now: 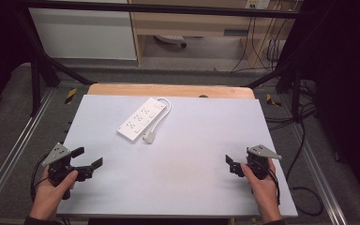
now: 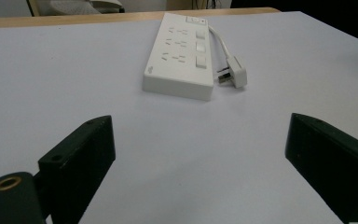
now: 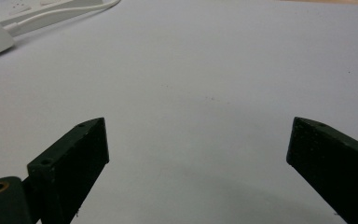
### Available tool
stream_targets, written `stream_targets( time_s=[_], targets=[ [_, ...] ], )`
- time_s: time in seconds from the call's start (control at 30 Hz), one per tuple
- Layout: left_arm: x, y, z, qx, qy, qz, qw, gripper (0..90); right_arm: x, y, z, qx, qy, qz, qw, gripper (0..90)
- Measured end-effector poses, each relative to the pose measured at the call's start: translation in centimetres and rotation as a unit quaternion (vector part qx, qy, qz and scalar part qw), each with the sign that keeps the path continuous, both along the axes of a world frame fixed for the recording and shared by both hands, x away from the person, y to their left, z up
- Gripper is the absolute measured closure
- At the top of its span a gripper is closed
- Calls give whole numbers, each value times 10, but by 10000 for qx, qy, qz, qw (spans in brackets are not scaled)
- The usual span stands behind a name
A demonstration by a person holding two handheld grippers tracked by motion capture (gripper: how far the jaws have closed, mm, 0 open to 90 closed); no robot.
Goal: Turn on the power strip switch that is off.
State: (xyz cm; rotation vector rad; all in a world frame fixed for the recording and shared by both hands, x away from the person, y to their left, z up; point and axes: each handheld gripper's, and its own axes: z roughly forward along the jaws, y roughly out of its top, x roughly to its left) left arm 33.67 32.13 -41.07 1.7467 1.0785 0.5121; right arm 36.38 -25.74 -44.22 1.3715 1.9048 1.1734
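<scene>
Start of the job, by the look of it: nothing grasped yet, work on the power strip [image 1: 141, 120] not begun. Strip lying flat on the table [image 1: 192, 187], toward the far edge and left of the middle, set at a slant, its white cord looping round its far end and back along its right side. Plug [image 1: 149, 136] resting on the table just beside the strip's near right corner, prongs turned toward the strip in the left gripper view, close but apparently not touching.

Left gripper [image 1: 87, 158] held low, near and to the left of the strip, well apart from it; fingers [image 2: 79, 156] spread wide, nothing between them but bare table, pointed roughly at the strip's near end. Right gripper [image 1: 232, 165] near and to the right of the strip, farther off still; fingers [image 3: 72, 156] likewise spread wide and empty, with the plug at the upper left corner of the right gripper view.

Likely next move: reach forward toward the strip, probably one gripper to pinch the plug by its body and the other to steady the strip. Calls for a long approach from both sides, a low flat entry, and fingers kept apart until the plug sits between them.
</scene>
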Motion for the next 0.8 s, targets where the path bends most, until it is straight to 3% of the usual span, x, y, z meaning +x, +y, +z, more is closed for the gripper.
stream_targets(
  time_s=[0.4, 0.57, 0.8],
  targets=[
    [-1, -3, 4, -55, -131, 19, 9999, 73, 0, 5, -2, -285, 64, 119, 9995, 49],
    [-1, -4, 5, -194, -181, 55, 9996, 74, 0, 9, -3, -403, 89, 228, 9989, 44],
    [-4, -5, 11, -345, -414, 4, 9985, 72, -1, 11, -1, -365, 98, 297, 9988, 37]
  ],
)
